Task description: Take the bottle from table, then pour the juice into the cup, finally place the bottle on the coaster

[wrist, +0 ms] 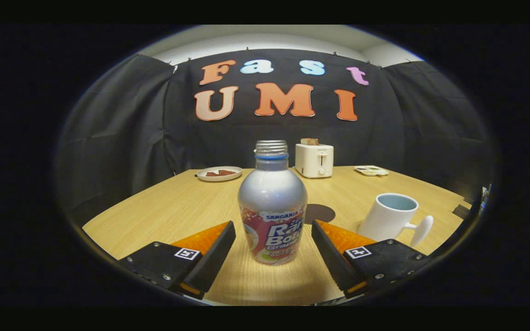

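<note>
Bottle (272, 202) upright btwn tool (273, 239) fingers (spread wide, not touching), on table (177, 207).

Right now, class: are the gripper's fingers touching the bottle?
Apart. In the gripper view, bare table shows between each finger and the bottle, which stands between the open gripper.

My gripper (273, 230) is level and low over the table (164, 211), pointing straight ahead. Both fingers (210, 250) are spread wide, one on each side of the bottle (272, 207), and there's a clear gap between each inner face and the bottle's sides — no contact on either. The tips reach about level with the bottle's lower body, so the bottle stands between them, upright and free of my grip.
</note>
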